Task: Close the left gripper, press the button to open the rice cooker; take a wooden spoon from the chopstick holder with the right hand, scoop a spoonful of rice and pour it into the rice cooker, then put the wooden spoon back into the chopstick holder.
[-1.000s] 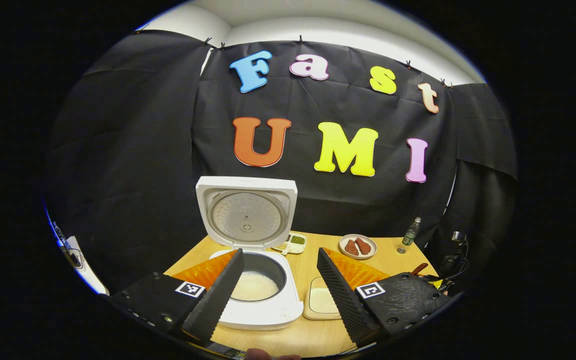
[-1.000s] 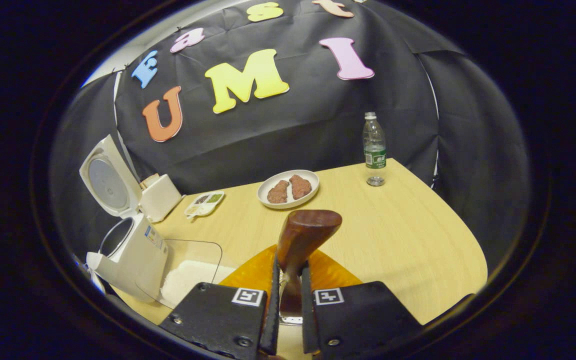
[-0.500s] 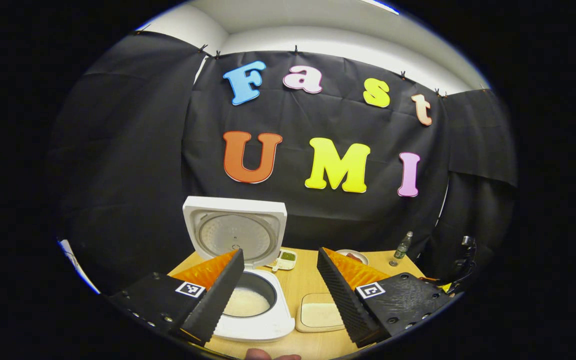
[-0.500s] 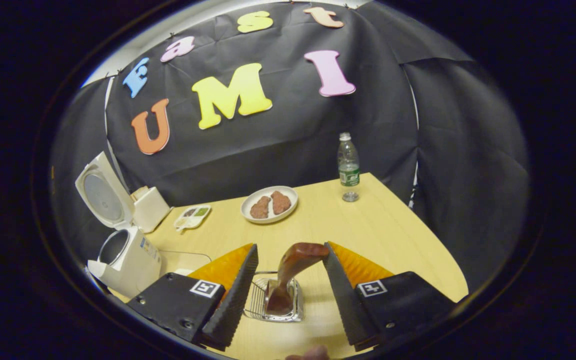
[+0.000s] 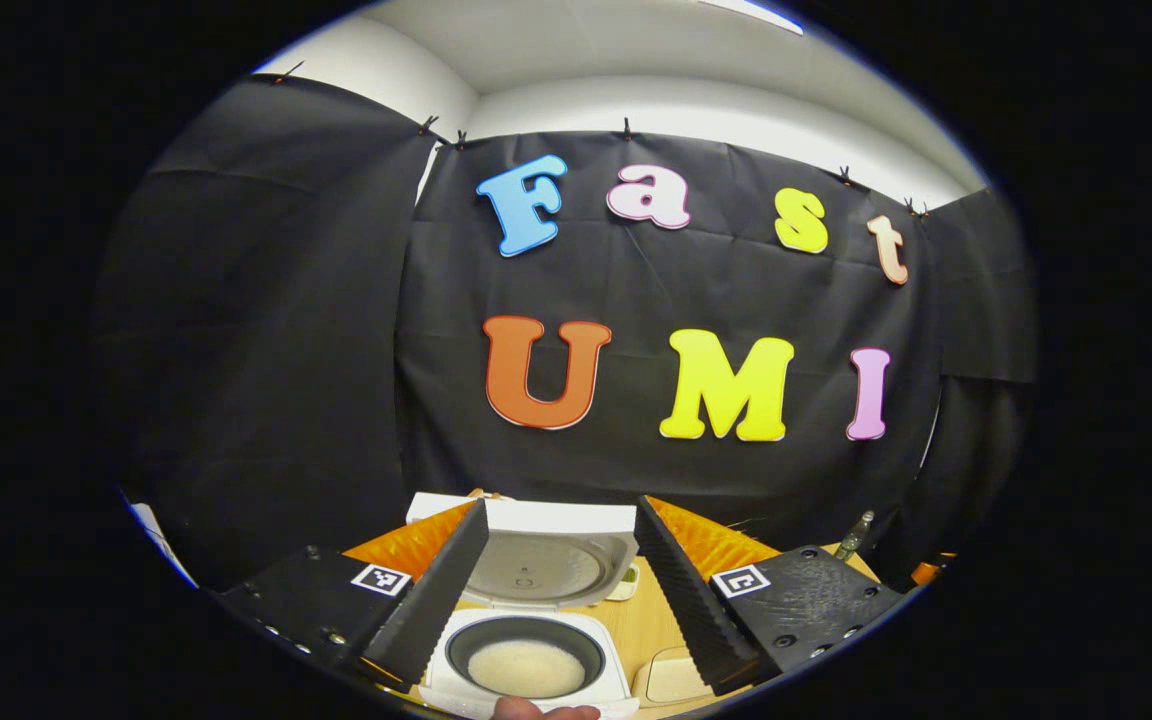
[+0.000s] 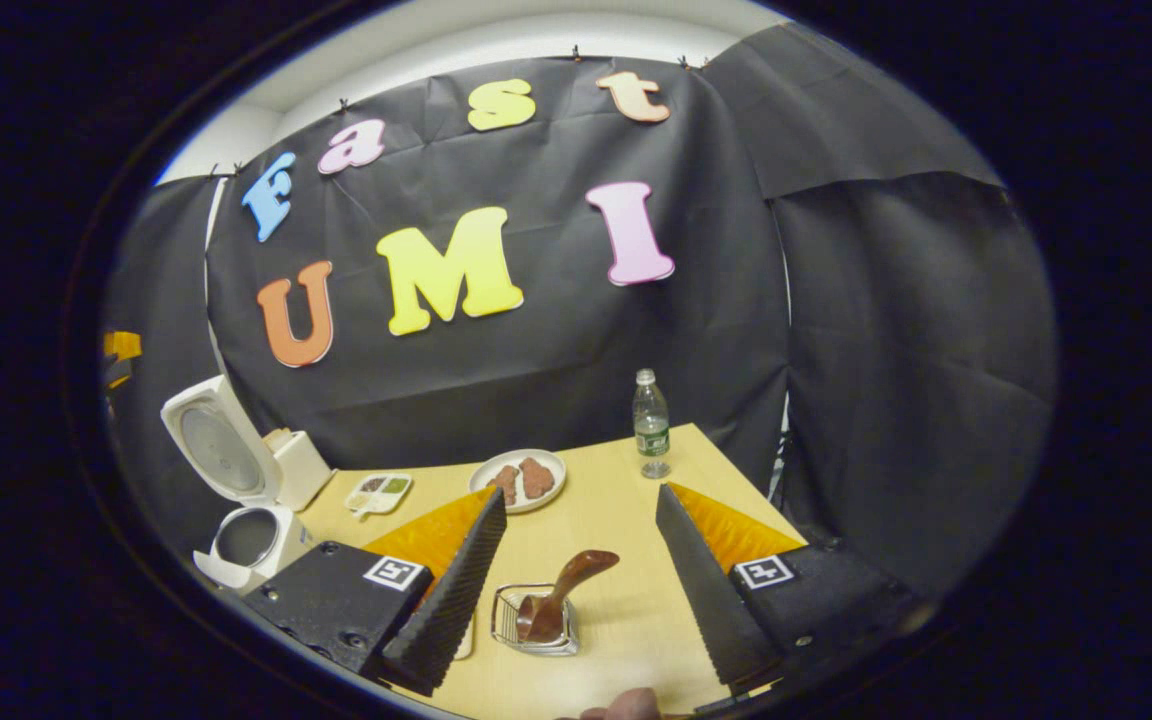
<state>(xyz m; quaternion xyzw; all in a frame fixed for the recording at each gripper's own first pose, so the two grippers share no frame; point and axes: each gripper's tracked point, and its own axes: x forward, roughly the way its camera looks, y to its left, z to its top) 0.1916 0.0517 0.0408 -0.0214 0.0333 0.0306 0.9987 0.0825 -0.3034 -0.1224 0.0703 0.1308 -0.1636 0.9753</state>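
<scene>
Wooden spoon (image 6: pixel 558 597) now sitting released in chopstick holder (image 6: pixel 534 620); right gripper (image 6: pixel 576 580) withdrawing, both grippers' jaws gaping empty; task seemingly finishing.

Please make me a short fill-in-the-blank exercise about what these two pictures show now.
1. The lid of the white rice cooker is ____.
2. The brown wooden spoon stands in the wire ____ holder.
3. The right tool is ____, holding nothing.
4. On the round white plate lie ____ brown pieces.

Missing words: open; chopstick; open; two
</scene>
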